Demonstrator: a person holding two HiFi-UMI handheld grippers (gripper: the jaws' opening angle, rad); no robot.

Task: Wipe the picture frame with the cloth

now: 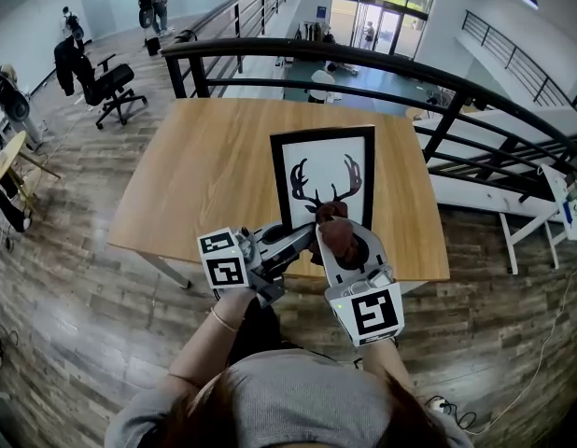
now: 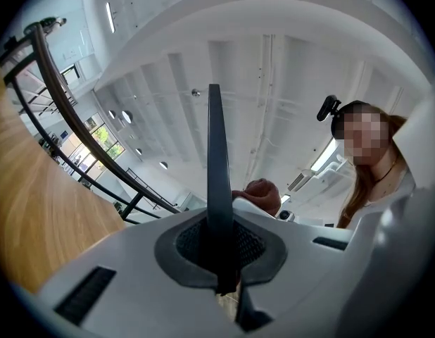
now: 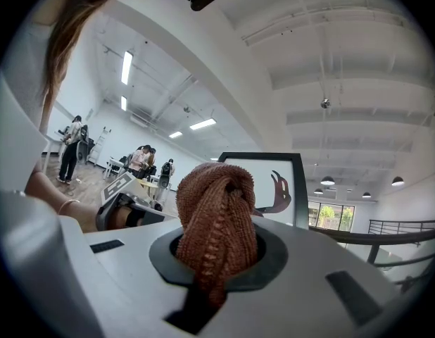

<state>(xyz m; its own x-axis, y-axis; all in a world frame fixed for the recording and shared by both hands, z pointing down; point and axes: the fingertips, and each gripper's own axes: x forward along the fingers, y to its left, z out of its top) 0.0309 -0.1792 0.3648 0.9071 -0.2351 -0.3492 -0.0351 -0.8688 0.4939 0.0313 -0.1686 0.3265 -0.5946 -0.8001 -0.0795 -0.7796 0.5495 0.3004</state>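
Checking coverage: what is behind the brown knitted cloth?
The black rectangular picture frame with an antlered deer print, upright over the wooden table. The brown knitted cloth hides the print's lower part.

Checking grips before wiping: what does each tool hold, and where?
Left tool clamps the picture frame at its lower left corner; right tool grips the bunched cloth.

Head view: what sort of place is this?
Probably an open-plan office mezzanine: a black railing overlooks a lower floor with glass doors, and an office chair stands left of the wooden table.
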